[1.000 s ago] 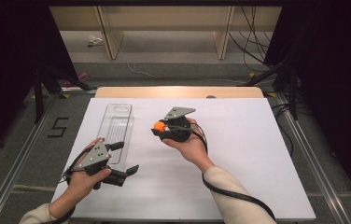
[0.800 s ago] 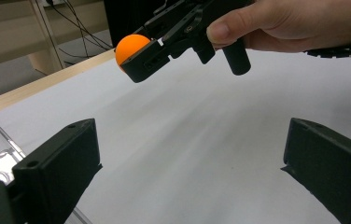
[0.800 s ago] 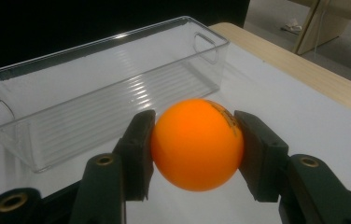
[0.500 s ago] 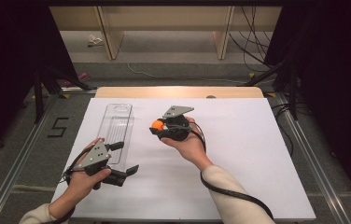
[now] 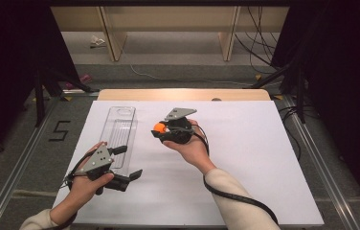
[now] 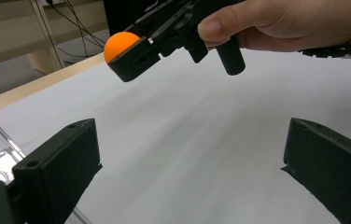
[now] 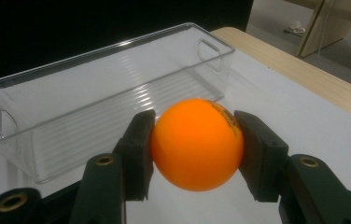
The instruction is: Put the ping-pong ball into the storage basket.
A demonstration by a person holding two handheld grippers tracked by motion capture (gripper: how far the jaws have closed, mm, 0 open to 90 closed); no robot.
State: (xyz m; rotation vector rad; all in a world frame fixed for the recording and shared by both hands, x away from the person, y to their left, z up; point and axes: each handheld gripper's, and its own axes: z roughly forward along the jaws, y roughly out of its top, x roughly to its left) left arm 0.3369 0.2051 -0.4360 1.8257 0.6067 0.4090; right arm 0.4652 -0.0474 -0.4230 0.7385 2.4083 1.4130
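Right gripper view puts us in the carrying step: our right gripper point(image 7: 195, 144) has its jaws pinching the orange ball point(image 7: 196, 142), held above the white sheet just beside the clear bin point(image 7: 108, 98). Our left gripper point(image 5: 120, 165), jaws spread and empty, sits at the bin's near end. Next, we judge, we swing the ball over the bin and release it.

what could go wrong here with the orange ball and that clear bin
The orange ball is round and smooth and held only at its two sides by the right gripper, above the white table cover, so it could slip out and roll off. The clear bin is narrow, so a release off centre might miss or bounce out. The left gripper, open at the bin's near end, could knock it.
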